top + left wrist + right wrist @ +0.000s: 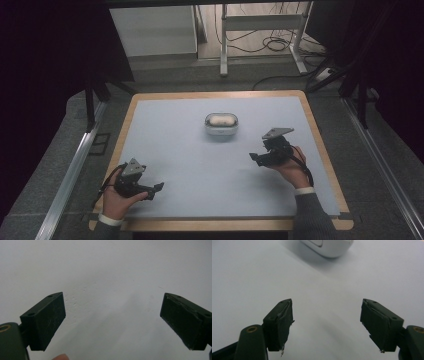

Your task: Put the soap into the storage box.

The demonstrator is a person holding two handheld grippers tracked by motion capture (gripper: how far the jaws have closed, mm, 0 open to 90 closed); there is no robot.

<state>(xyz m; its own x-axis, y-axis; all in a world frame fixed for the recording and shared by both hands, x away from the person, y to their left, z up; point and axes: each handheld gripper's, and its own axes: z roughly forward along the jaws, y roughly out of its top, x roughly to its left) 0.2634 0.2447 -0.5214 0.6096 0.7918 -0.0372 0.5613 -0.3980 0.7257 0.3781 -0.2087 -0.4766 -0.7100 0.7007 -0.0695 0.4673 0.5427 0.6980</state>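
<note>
Sitting at the near left corner of the desk (165, 150), the left gripper (157, 188) has its jaws spread wide with nothing between them, just bare pale surface ahead of it. Over by the right edge, a bit farther in, the right gripper (254, 158) is also parted and empty, jaws pointing left across the desk. Its own view catches the white case (329, 247) up ahead and slightly off to one side, well apart from the pads (280, 322). From above, the white case (221, 124) sits around the middle of the desk toward the far edge, long axis running left to right, so it's beyond and left of the right gripper, which looks like the closer hand. Looks-wise it's a small rounded pebble-shaped thing, glossy white, lid seemingly shut.
</note>
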